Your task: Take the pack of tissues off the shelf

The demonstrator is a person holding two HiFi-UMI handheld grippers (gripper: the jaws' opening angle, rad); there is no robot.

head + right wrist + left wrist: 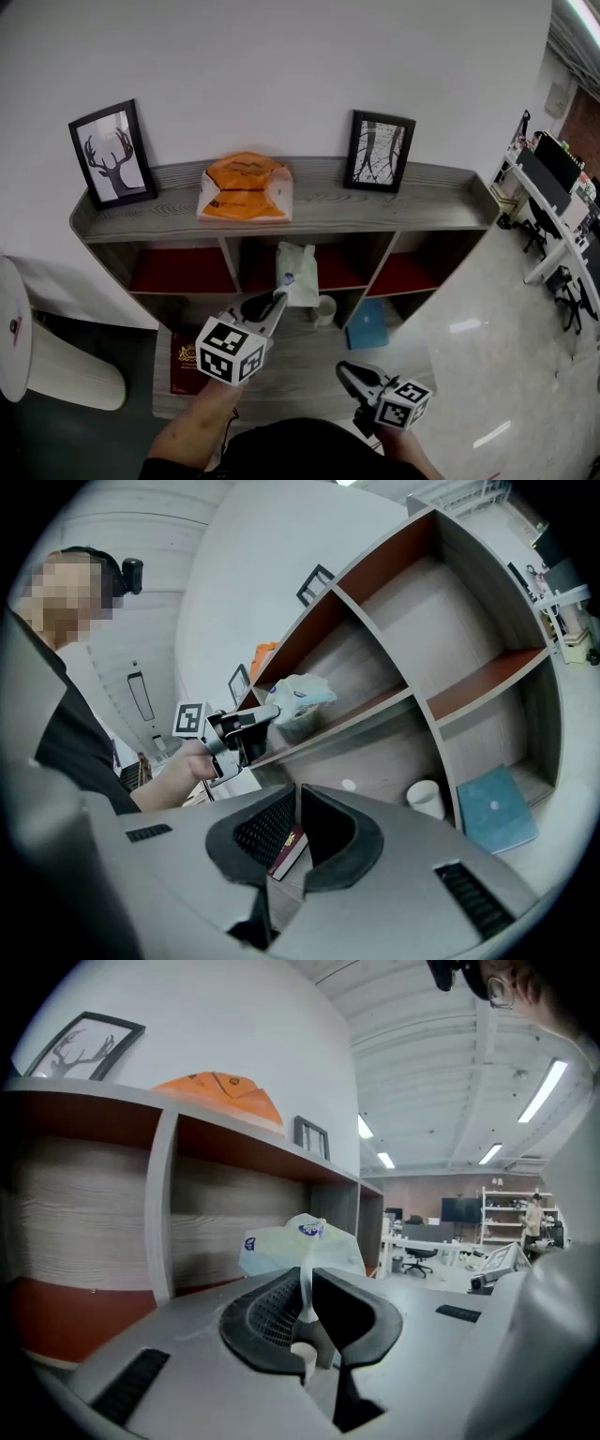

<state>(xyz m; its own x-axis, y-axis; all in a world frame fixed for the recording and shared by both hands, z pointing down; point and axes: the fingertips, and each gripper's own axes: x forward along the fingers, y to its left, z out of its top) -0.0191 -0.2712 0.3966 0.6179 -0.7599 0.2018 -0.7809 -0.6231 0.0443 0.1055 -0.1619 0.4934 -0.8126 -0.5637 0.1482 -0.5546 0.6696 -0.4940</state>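
The pack of tissues (296, 274), pale green-white plastic with a blue mark, hangs at the front of the shelf's (431, 202) middle compartment. My left gripper (277, 305) is shut on the pack's near edge. In the left gripper view the thin plastic edge is pinched between the jaws (306, 1283), and the pack (300, 1246) bulges beyond them. The right gripper view shows the pack (298, 696) at the front edge of the middle board. My right gripper (352, 375) hangs low to the right in front of the shelf, shut and empty (296, 803).
An orange packet (245, 187) and two picture frames (112, 154) (381, 152) stand on the shelf top. The bottom level holds a white cup (325, 309), a blue book (367, 325) and a red booklet (187, 364). A white round table (14, 328) is at the left.
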